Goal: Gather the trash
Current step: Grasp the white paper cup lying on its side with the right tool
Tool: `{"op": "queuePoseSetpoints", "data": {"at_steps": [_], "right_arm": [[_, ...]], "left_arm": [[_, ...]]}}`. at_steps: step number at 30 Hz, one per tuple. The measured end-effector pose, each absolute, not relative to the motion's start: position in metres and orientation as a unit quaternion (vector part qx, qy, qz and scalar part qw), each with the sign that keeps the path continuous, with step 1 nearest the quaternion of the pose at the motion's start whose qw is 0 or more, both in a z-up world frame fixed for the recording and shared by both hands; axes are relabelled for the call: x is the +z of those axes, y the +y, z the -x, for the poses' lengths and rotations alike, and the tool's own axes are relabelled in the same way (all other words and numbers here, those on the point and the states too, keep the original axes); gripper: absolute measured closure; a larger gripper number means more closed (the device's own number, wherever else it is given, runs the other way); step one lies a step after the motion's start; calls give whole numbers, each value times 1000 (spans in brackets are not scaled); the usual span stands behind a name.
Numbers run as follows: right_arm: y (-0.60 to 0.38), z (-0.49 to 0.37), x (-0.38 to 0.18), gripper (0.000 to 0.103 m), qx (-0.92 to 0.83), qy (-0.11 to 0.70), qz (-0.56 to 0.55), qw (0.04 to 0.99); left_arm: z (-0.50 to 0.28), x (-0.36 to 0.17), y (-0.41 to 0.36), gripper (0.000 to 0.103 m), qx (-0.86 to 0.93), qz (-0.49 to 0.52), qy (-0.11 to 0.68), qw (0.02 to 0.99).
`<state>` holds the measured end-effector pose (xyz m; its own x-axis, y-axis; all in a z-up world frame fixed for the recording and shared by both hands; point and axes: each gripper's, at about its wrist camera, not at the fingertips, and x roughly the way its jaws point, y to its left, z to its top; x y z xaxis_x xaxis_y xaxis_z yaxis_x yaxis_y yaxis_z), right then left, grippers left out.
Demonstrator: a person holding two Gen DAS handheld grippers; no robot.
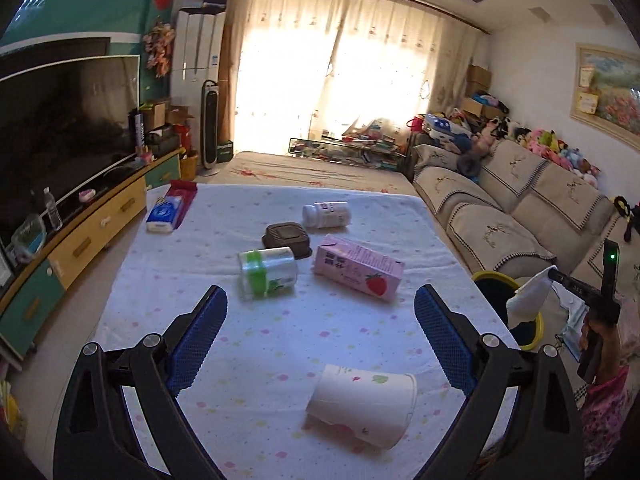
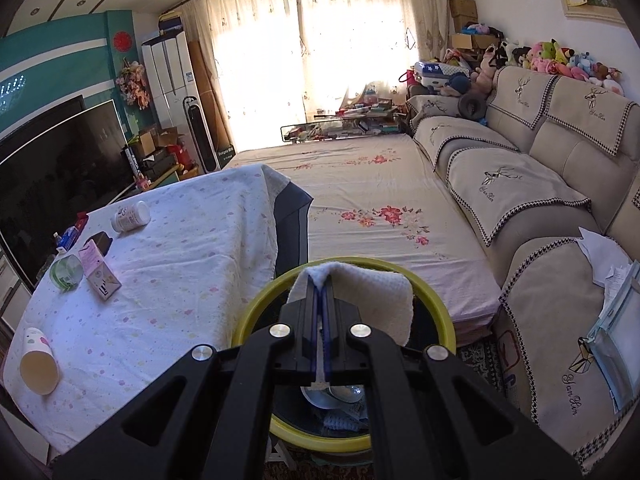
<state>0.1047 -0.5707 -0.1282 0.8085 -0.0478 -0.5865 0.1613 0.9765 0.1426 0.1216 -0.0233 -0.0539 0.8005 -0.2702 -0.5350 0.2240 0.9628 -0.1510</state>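
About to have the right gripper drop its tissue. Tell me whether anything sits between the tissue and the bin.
Nothing visible does. The right gripper is shut on the tissue, which hangs directly over the open mouth of the bin. The bin has no lid showing, and some trash already lies at its bottom.

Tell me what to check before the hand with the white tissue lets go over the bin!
1. Right gripper shut on the white tissue: ok.
2. Tissue over the yellow-rimmed bin, not the table: ok.
3. Bin has room left: ok, some trash at the bottom only.
4. Left gripper free for the next piece: ok, fingers wide apart, nothing between them.
5. Trash left on the table: not ok, paper cup, pink carton, green-banded jar and white bottle still lie there.
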Motion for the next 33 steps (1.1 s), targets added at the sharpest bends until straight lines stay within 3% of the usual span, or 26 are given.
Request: {"op": "queuePoseSetpoints", "data": {"at_steps": [14, 16, 18, 20, 33], "right_arm": [[-570, -148, -168, 99, -69, 372, -94, 921], [-572, -150, -171, 94, -72, 380, -93, 918], [-572, -152, -174, 74, -74, 389, -93, 914], [-572, -151, -175, 63, -78, 392, -93, 912], [-486, -107, -125, 57, 52, 328, -29, 943]], "left_arm": [[-118, -68, -9, 10, -115, 70, 300, 944], [-118, -69, -8, 10, -115, 74, 302, 943], [-119, -70, -8, 10, -116, 76, 305, 942], [-119, -72, -9, 10, -118, 77, 307, 941], [-110, -64, -3, 10, -102, 75, 292, 948]]}}
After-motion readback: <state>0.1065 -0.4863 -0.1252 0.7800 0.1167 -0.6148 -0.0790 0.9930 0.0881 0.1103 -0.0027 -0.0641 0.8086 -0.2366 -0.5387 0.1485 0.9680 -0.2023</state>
